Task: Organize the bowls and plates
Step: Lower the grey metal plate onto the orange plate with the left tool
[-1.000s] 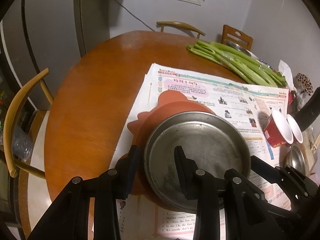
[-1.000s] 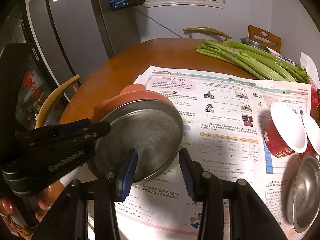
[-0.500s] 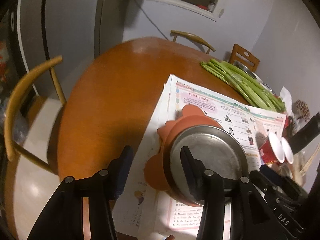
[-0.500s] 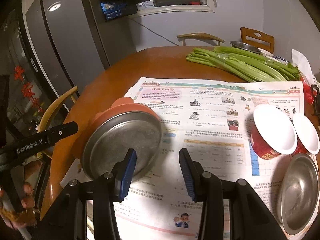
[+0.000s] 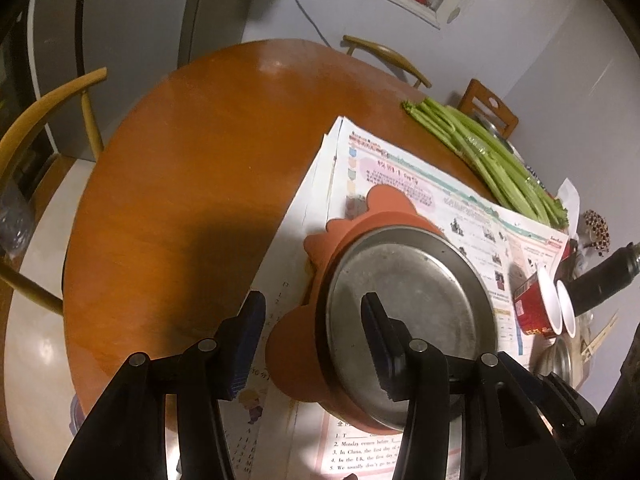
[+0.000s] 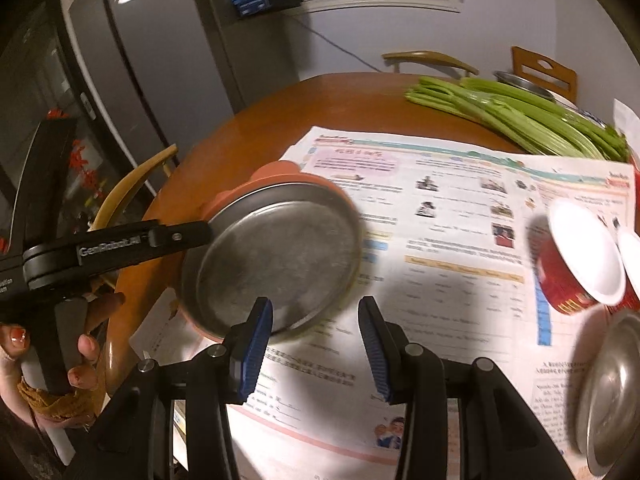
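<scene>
Stacking looks like the step in hand: a steel plate (image 5: 412,300) sits on an orange scalloped plate (image 5: 352,220), both resting on the newspaper (image 6: 460,248) that covers part of the round wooden surface (image 5: 192,184). The left claw (image 5: 314,348) is released, its jaws apart with nothing pressed between them; one finger hangs over the steel plate's rim and the other over the paper beside the orange edge. The right claw (image 6: 316,352) hovers over the newspaper just beside the stack; its jaws stand fairly narrow yet grip nothing, so it too is empty.

Judging from the layout, the next move calls for fetching the remaining dishes at the right: two red bowls (image 6: 580,264) with white insides, nested side by side, and a steel bowl (image 6: 612,384) near the edge of the right wrist view. A rim grip seems needed, since these are thin-walled and slick.

The steel plate is shallow, dull and scuffed, with a low raised lip; the orange one beneath shows only its wavy border. Celery (image 5: 492,164) lies well apart at the far side.
</scene>
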### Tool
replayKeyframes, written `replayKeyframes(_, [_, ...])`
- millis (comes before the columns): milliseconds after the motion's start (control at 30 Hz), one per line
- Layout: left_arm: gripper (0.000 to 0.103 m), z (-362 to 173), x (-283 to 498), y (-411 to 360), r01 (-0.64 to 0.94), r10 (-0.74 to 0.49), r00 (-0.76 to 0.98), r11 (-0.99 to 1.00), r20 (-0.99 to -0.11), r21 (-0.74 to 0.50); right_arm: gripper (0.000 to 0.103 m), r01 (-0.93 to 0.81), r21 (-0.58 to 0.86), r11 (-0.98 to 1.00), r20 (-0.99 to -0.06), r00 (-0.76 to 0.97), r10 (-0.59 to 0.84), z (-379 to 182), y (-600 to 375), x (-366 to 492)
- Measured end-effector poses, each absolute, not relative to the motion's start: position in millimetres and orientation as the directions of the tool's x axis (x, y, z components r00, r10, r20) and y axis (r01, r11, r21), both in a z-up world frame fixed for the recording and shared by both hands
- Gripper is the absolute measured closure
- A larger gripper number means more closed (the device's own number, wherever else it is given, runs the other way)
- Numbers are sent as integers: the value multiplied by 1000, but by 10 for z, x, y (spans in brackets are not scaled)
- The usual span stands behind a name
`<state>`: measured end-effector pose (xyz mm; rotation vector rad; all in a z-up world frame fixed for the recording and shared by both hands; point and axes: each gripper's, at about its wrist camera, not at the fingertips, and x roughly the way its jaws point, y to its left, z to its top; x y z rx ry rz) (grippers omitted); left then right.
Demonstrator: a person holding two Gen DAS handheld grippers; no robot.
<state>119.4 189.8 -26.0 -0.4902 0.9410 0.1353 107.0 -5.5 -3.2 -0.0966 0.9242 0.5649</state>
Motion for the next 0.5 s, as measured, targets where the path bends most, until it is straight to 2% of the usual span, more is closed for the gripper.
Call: replayKeyframes(500, [50,-334,1425,1783,-295,-110,564,899,-818,-325,57,-508,111,854,-791,475,386,-153,71,1239])
